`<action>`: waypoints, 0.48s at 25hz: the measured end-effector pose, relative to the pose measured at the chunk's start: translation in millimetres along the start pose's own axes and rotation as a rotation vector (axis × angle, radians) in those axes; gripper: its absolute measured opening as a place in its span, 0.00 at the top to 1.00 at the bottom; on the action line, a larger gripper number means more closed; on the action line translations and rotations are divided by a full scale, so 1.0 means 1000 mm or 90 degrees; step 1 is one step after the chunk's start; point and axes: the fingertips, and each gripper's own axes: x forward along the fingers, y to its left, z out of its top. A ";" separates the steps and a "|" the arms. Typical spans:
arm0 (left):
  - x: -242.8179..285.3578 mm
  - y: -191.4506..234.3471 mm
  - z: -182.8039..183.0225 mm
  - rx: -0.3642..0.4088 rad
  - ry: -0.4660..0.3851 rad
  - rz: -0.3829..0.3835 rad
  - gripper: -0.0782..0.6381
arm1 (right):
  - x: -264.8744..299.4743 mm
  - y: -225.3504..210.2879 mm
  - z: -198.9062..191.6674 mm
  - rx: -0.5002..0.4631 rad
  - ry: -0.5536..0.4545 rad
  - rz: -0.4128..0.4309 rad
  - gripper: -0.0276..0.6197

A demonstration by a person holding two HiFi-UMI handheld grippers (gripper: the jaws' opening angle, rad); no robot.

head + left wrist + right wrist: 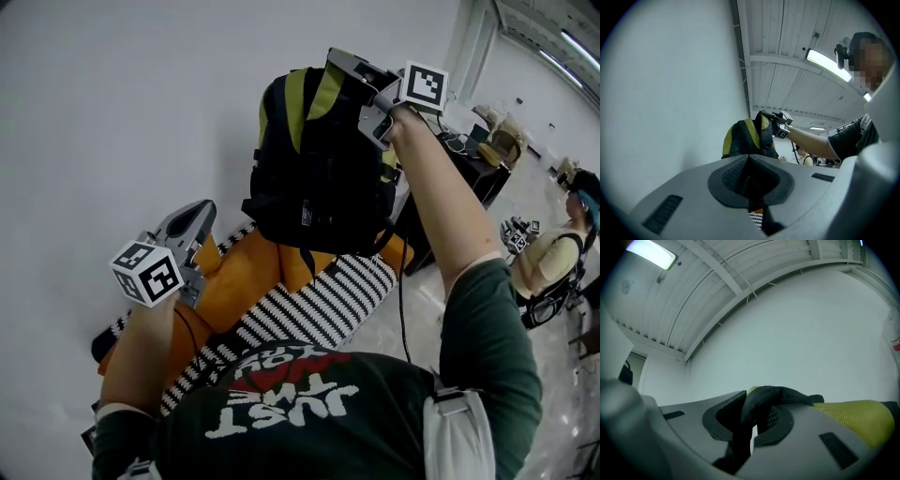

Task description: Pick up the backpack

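A black backpack (pixel 319 169) with yellow-green panels hangs in the air in front of a white wall, clear of the seat below it. My right gripper (pixel 354 73) is at its top, shut on the black top strap (pixel 764 401). That strap is bunched between the pads in the right gripper view (pixel 752 420), with yellow mesh (pixel 855 416) to the right. My left gripper (pixel 192 225) is lower and to the left, apart from the pack, its jaws together with nothing in them. The left gripper view (pixel 750 180) looks up at the backpack (pixel 747 140) and the right gripper (pixel 780 119).
Under the pack is an orange seat (pixel 244 281) with a black-and-white striped cloth (pixel 319 309). A dark desk (pixel 478 159) with clutter stands at the right. Another person (pixel 553 253) is further right.
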 end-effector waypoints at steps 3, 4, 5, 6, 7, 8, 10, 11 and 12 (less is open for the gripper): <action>0.000 0.001 0.000 0.000 -0.003 0.001 0.88 | 0.000 -0.001 -0.001 -0.004 0.004 -0.002 0.86; 0.000 0.001 0.000 0.000 -0.003 0.001 0.88 | 0.001 -0.002 -0.002 -0.004 0.006 -0.001 0.86; 0.000 0.001 0.000 0.000 -0.004 0.002 0.88 | 0.001 -0.002 -0.002 -0.003 0.006 -0.001 0.86; 0.001 0.001 0.000 -0.001 -0.003 0.001 0.88 | 0.001 -0.001 -0.003 -0.003 0.006 0.001 0.86; 0.001 0.001 0.000 0.000 -0.003 0.001 0.88 | 0.001 -0.001 -0.003 -0.003 0.006 0.002 0.86; 0.002 0.001 0.000 0.000 -0.002 0.000 0.88 | 0.001 -0.001 -0.003 -0.003 0.007 0.003 0.86; 0.002 0.001 -0.001 0.000 -0.002 0.000 0.88 | 0.002 0.000 -0.004 -0.005 0.009 0.005 0.86; 0.002 0.001 0.000 0.000 -0.002 -0.001 0.88 | 0.002 0.001 -0.004 -0.005 0.010 0.005 0.86; 0.003 0.000 0.000 -0.001 -0.003 -0.001 0.88 | 0.003 0.002 -0.005 -0.006 0.010 0.006 0.86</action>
